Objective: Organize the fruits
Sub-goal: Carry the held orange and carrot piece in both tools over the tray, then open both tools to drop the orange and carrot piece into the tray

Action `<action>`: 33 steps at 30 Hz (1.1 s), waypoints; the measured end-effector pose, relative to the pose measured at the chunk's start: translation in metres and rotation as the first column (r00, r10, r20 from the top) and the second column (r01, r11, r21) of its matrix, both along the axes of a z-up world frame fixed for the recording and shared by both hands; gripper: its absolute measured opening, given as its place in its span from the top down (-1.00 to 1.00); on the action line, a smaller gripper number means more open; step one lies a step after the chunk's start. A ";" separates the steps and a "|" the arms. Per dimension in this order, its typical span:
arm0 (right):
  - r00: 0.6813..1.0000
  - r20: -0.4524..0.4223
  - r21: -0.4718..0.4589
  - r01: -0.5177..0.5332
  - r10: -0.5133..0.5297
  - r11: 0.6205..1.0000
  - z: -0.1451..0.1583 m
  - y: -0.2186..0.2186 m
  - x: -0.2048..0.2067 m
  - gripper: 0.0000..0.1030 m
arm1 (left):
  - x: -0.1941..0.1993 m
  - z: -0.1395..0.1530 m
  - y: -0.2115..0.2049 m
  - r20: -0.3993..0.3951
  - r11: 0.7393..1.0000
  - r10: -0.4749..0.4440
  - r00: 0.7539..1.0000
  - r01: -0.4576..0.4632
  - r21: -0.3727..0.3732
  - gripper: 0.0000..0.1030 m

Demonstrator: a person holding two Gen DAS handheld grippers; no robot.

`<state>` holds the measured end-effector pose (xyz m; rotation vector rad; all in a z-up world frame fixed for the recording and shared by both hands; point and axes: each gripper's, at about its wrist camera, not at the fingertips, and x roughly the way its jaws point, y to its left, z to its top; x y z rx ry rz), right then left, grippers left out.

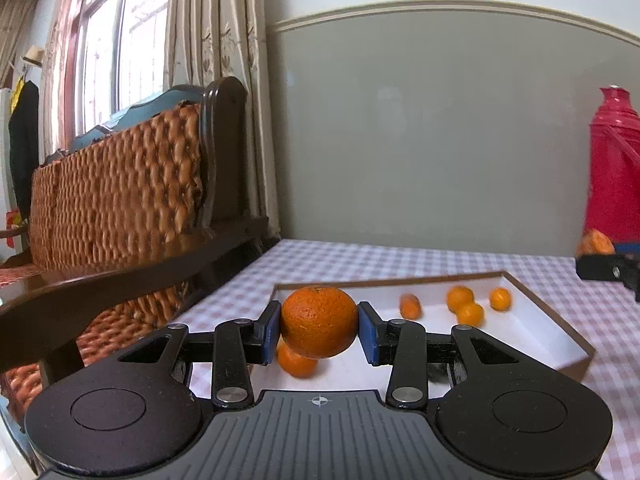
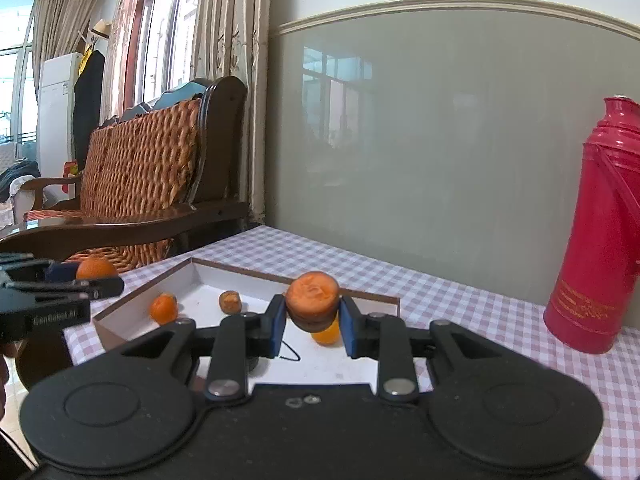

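So, two fruits are being carried at once here. A big orange (image 1: 319, 322) is pinched between the blue pads of the left gripper (image 1: 319, 326), with the jaws closed on its sides and the fruit held up in the air over the near end of the shallow box (image 1: 560, 312). In the right gripper (image 2: 313, 310) a smaller, squashed-looking orange fruit (image 2: 312, 300) is clamped tight, jaws closed about as far as they go, also lifted above the box rather than resting in it.

As for progress: some sorting seems to be done already. In the left wrist view several small oranges (image 1: 464, 304) can be seen lying loose on the white floor of the box, with one more (image 1: 296, 360) just under the held orange. From the right wrist view a few are counted too, including one near the far left corner (image 2: 163, 308) and a brownish stubby one (image 2: 230, 301) beside it.

What's left, going by the pictures: both held fruits are not yet set down, so at least two placements are still pending. Whether they're headed into the box or out of it can't be told. No other loose fruit is spotted on the checked counter (image 2: 460, 304); only a red thermos (image 2: 600, 240) is parked there, well apart from the box.
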<state>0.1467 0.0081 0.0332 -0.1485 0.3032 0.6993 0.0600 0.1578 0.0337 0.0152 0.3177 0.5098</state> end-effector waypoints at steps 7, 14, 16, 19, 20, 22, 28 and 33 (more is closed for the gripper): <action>1.000 -0.001 -0.003 0.001 -0.001 1.000 -0.002 0.011 0.013 0.62 | 0.017 0.002 0.017 0.012 0.999 0.028 1.000 -0.028 -0.028 0.21; 1.000 -0.012 0.014 0.012 -0.012 1.000 -0.004 0.016 0.023 0.62 | 0.031 0.000 0.022 0.009 0.999 0.020 1.000 -0.020 -0.043 0.21; 1.000 -0.017 0.013 0.020 -0.020 1.000 -0.006 0.020 0.028 0.61 | 0.035 0.000 0.024 0.010 0.999 0.022 1.000 -0.022 -0.045 0.21; 0.999 -0.029 0.003 0.034 -0.034 0.999 -0.009 0.025 0.037 0.61 | 0.042 -0.002 0.029 0.006 0.998 0.025 1.000 -0.025 -0.051 0.21; 0.999 -0.036 0.004 0.036 -0.036 0.999 -0.010 0.025 0.040 0.62 | 0.044 -0.002 0.031 0.004 0.998 0.027 1.000 -0.027 -0.050 0.21; 0.998 -0.046 0.000 0.045 -0.045 0.999 -0.011 0.026 0.046 0.62 | 0.048 -0.004 0.034 -0.005 0.998 0.027 1.000 -0.027 -0.051 0.21; 0.996 -0.072 -0.016 0.060 -0.061 0.998 -0.015 0.031 0.059 0.62 | 0.066 -0.011 0.046 -0.039 0.997 0.026 0.999 -0.029 -0.075 0.21; 0.993 -0.097 -0.029 0.067 -0.070 0.997 -0.018 0.035 0.072 0.61 | 0.080 -0.017 0.051 -0.071 0.996 0.026 0.997 -0.032 -0.080 0.21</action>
